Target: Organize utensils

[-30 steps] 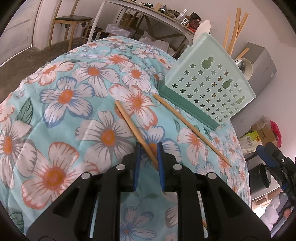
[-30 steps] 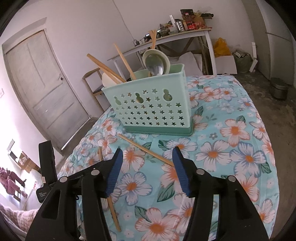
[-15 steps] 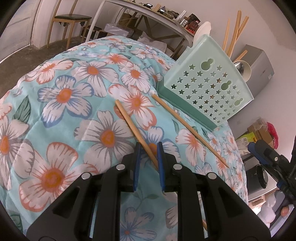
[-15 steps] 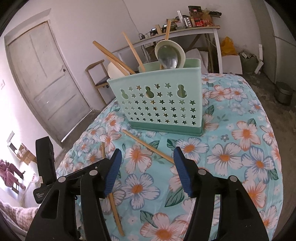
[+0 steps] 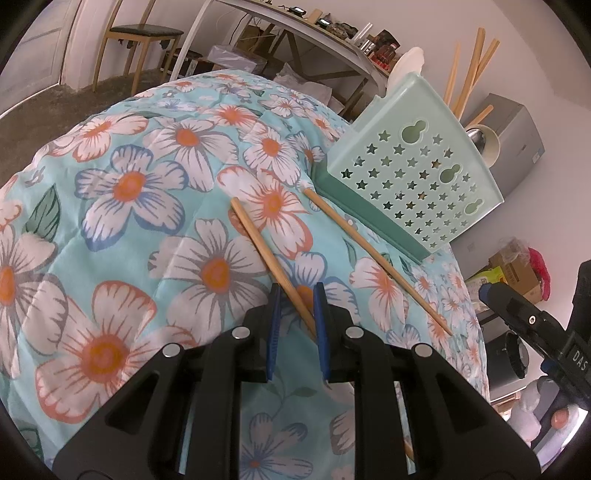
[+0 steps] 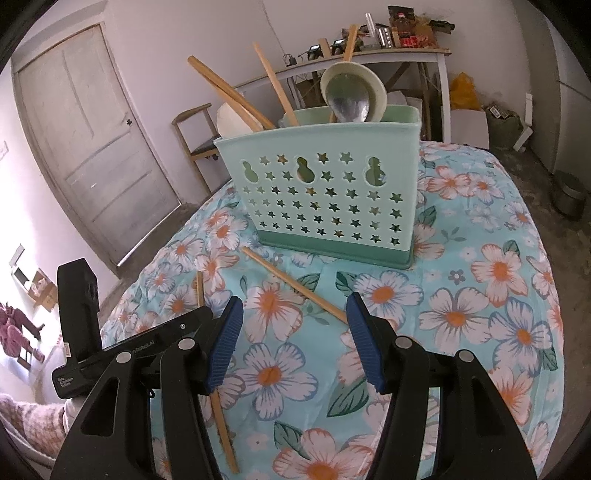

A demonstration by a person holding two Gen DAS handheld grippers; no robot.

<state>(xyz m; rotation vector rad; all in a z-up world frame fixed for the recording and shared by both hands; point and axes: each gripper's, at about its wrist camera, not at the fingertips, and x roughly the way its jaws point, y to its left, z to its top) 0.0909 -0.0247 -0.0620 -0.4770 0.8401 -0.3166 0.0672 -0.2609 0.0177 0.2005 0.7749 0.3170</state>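
Two wooden chopsticks lie on the floral quilt (image 5: pixel 122 192) in front of a mint green utensil caddy (image 5: pixel 413 177). My left gripper (image 5: pixel 297 299) is shut on the nearer chopstick (image 5: pixel 266 251), its blue pads narrowly apart around the stick. The second chopstick (image 5: pixel 373 254) lies along the caddy's base. In the right wrist view the caddy (image 6: pixel 325 199) holds several chopsticks, a metal spoon (image 6: pixel 349 98) and a cream ladle. My right gripper (image 6: pixel 293 321) is open and empty, above the second chopstick (image 6: pixel 295 284). The left gripper's body (image 6: pixel 110 347) shows at lower left.
A wooden chair (image 5: pixel 140 40) and a long cluttered table (image 5: pixel 295 33) stand behind the bed. A grey door (image 6: pixel 85 140) is at left in the right wrist view. Boxes and a metal pot (image 6: pixel 569 192) sit on the floor to the right.
My right gripper has moved closer to the caddy and the second chopstick. My left gripper stays shut on the nearer chopstick, shifting only slightly.
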